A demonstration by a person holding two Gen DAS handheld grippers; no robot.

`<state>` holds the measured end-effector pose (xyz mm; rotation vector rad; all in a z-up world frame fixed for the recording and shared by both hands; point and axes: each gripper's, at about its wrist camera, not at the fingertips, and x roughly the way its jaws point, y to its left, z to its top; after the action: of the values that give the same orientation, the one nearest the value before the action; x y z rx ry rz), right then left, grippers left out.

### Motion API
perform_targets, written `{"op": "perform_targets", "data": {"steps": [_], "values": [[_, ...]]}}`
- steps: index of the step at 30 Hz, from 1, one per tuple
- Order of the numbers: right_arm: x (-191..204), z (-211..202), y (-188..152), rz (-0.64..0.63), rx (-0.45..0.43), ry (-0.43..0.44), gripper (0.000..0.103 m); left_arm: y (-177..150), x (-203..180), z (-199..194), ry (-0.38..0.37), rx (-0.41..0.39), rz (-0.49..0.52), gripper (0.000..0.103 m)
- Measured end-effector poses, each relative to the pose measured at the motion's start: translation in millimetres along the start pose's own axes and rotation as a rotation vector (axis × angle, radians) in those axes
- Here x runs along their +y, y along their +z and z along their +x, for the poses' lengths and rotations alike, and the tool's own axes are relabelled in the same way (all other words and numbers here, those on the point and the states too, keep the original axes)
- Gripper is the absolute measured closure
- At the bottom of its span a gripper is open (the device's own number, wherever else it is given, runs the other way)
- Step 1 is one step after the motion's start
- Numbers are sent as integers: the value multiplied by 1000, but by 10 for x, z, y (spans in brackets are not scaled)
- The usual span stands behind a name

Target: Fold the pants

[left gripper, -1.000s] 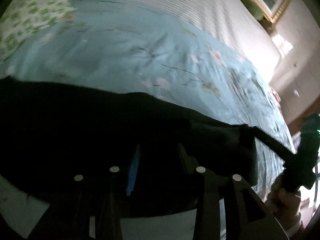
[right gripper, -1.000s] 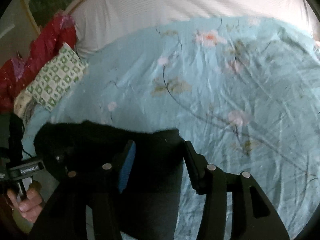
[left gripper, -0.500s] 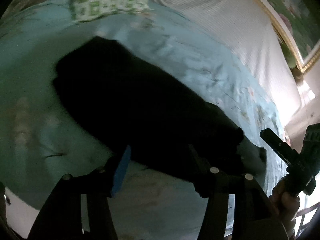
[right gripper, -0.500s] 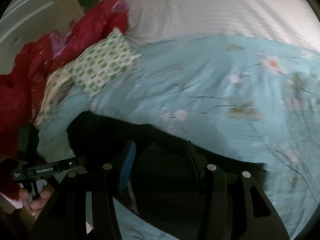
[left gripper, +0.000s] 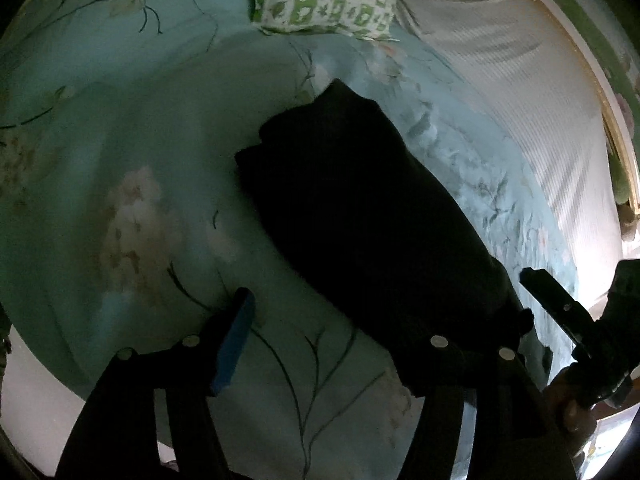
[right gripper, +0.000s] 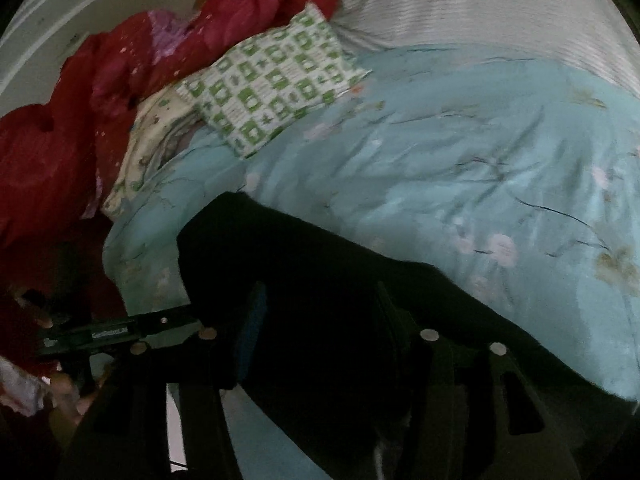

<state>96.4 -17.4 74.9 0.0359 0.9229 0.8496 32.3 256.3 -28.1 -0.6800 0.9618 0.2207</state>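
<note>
The black pants (left gripper: 360,208) lie as a long folded strip on the light blue flowered duvet (left gripper: 120,140). In the left wrist view my left gripper (left gripper: 328,328) hovers over the strip's near edge. Its jaws are opening, with bare duvet and only the pants' edge between them; nothing is held. My right gripper (right gripper: 320,312) hangs low over the pants (right gripper: 320,280), jaws opening, dark cloth lying under and between the fingers without a visible pinch. A hand holds the right gripper (left gripper: 560,312) beyond the strip's end. The left gripper (right gripper: 160,322) shows at the left of the right wrist view.
A green-and-white checked pillow (right gripper: 272,84) lies just beyond the pants' far end. A heap of red bedding (right gripper: 120,80) sits left of it. A white striped sheet (left gripper: 520,100) covers the far side, under a framed picture (left gripper: 616,140).
The left gripper has let go of the pants, spread its jaws and swung off to the strip's side. The right gripper slid along the pants toward the pillow, jaws a little wider.
</note>
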Motion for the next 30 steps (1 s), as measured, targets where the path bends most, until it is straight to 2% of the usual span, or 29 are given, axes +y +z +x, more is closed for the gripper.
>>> {"op": "perform_targets", "data": {"steps": [5,8,17,22,25,27,28,29,30], "values": [[99,355,196,-36,56,65,46,119,62,75,-1,6,-47,34],[174,562,322,-77,89,72,46,201,74,135,0,8,-79,33],[461,1169,723,-205,180,133,46,287,97,199,-6,-9,-78,34],[503,1477,874,-223,251,169,46,305,108,212,-10,-13,-84,34],[539,1645,909,-239,300,193,46,311,97,216,2,-23,-83,38],[571,1723,905,-251,317,202,46,320,103,219,17,-36,-95,48],[587,1740,898,-258,319,204,52,322,108,216,28,-43,-100,52],[604,1749,893,-261,323,214,67,328,111,216,38,-51,-102,58],[612,1739,883,-261,320,217,68,339,111,219,35,-53,-100,66]]}}
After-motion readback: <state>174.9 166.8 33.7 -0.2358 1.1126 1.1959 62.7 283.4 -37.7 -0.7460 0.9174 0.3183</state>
